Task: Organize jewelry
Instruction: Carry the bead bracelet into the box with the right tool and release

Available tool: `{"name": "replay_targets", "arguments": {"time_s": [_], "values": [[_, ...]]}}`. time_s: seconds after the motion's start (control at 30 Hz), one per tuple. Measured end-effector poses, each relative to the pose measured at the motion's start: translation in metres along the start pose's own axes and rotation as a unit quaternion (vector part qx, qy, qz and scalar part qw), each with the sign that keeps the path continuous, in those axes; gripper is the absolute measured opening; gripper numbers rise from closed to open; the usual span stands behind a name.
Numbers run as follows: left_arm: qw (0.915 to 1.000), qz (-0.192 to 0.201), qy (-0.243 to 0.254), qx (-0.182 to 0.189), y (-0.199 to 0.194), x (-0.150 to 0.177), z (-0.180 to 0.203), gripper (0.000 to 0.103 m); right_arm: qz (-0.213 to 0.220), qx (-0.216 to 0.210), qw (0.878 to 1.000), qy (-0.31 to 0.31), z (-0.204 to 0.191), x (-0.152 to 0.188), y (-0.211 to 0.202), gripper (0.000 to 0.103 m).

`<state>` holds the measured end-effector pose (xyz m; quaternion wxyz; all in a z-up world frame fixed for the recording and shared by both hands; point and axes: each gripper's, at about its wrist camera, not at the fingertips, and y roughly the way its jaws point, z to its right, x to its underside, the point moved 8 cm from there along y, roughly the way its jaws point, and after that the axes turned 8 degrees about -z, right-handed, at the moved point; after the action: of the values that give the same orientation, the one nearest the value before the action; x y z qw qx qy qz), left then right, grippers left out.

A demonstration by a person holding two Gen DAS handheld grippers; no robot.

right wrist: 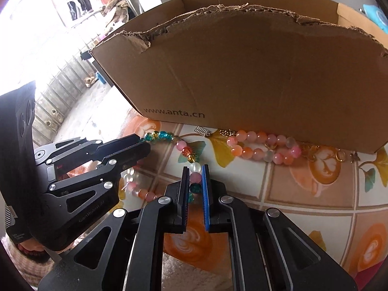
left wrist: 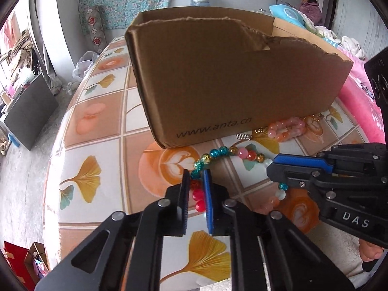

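left fingers [left wrist: 197, 173]: pinched on the bead necklace [left wrist: 219, 152], clamped right where the teal beads turn into the red ones, a bit in front of the cardboard box [left wrist: 228, 77]. The grip sits on round beads, not on the string, so I'd guess it can squirt out sideways.

right fingers [right wrist: 196, 169]: also pinched on the same necklace, further along the loop at the pale pink and white beads, again in front of the box. Same slippery-bead worry here.

necklace between the two grips: draped on the table [left wrist: 97, 121], the multicolour stretch curving up toward the box's front wall. If the two hands pull apart or lift unevenly, the strand goes taut and I reckon the string could snap or one end pops free.

pink bracelet [right wrist: 263, 145]: lies right against the foot of the box, just beyond the necklace. A dragging loop could snag it and pull it along.

gold chain [right wrist: 312, 149]: tangled up by the bracelet at the box wall, hard to tell where it ends. Easy thing to hook.

small silver clip [right wrist: 202, 131]: at the box's base, near the necklace's top curve. Could get flicked off the table.

box wall: tall with a torn top edge. Dangling beads might catch on that rim when lifting over, I think.
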<state>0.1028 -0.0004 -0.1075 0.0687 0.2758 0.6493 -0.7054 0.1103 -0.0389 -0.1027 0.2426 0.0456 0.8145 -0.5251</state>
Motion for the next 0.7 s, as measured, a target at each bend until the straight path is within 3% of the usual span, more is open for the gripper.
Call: {"name": "replay_targets", "arguments": {"time_s": [0.17, 0.33, 0.53, 0.7], "values": [[0.9997, 0.011, -0.013, 0.017, -0.012, 0.000, 0.005, 0.009, 0.003, -0.013, 1.000, 0.008, 0.005, 0.004, -0.012, 0.007], [0.9980, 0.043, -0.020, 0.042, -0.054, -0.006, 0.013, 0.009, 0.023, -0.029, 0.999, 0.006, 0.002, 0.004, -0.046, 0.007], [0.9898, 0.118, 0.002, 0.079, -0.127, -0.034, 0.029, 0.009, 0.070, -0.059, 0.996, -0.018, -0.012, -0.015, -0.110, 0.007], [0.9773, 0.191, 0.045, 0.080, -0.181, -0.082, 0.039, 0.009, 0.116, -0.060, 0.990, -0.052, -0.021, -0.064, -0.156, 0.007]]}}
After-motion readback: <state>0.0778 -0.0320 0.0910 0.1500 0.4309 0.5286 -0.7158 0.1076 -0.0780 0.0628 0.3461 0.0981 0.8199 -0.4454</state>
